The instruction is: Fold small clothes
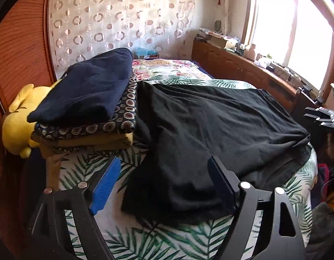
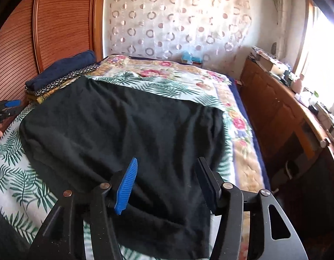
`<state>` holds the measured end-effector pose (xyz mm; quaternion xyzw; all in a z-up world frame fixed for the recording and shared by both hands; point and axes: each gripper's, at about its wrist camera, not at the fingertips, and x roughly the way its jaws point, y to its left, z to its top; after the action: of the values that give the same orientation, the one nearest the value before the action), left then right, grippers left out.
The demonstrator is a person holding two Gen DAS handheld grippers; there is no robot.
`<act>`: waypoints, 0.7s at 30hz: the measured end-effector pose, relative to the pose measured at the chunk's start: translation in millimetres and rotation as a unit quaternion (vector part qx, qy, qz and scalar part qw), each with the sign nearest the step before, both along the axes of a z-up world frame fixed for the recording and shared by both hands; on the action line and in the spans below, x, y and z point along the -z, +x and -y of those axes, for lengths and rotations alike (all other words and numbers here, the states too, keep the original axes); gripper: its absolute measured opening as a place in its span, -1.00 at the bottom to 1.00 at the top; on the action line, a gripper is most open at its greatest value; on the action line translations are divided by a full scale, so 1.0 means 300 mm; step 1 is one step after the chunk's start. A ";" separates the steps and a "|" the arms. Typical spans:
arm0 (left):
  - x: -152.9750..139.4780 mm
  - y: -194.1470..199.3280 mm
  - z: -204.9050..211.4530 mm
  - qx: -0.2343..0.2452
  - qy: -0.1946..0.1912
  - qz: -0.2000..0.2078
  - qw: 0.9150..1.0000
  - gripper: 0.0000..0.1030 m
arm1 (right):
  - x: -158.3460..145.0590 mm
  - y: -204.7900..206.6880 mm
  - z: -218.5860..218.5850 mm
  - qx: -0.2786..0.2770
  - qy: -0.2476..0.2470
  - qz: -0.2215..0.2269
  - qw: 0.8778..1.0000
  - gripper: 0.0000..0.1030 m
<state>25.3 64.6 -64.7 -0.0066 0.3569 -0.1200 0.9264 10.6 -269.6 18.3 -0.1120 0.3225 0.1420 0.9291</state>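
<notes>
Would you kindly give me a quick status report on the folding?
Left tongs and right tongs open, empty. Black garment spread on bed, unfolded. Folded stack beside it, touching its left edge.

No legible text, label, brand, number or sign anywhere in either view.

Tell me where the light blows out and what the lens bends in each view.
Left wrist view: the window is blown out white, and the wooden wardrobe bows along the frame edge. Right wrist view: glare washes the right edge by the cabinet; the black garment shows little fold detail, blurred at its near corner.
</notes>
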 end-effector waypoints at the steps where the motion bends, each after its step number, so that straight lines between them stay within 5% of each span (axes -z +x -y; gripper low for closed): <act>1: 0.000 0.004 0.004 -0.001 0.002 0.000 1.000 0.61 | 0.022 0.014 -0.010 -0.003 0.005 0.000 1.000 0.12; 12: 0.034 0.020 0.026 -0.009 0.023 -0.010 1.000 0.61 | 0.254 0.205 -0.179 -0.016 -0.005 -0.037 0.999 0.12; 21: 0.092 0.019 -0.035 -0.033 0.015 -0.030 0.999 0.61 | 0.312 0.219 -0.154 -0.007 0.029 -0.044 0.999 0.12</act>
<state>30.9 75.1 -92.2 -0.0077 0.3863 -0.0839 0.9185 76.2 -223.5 -75.4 -0.0812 0.3579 0.1623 0.9159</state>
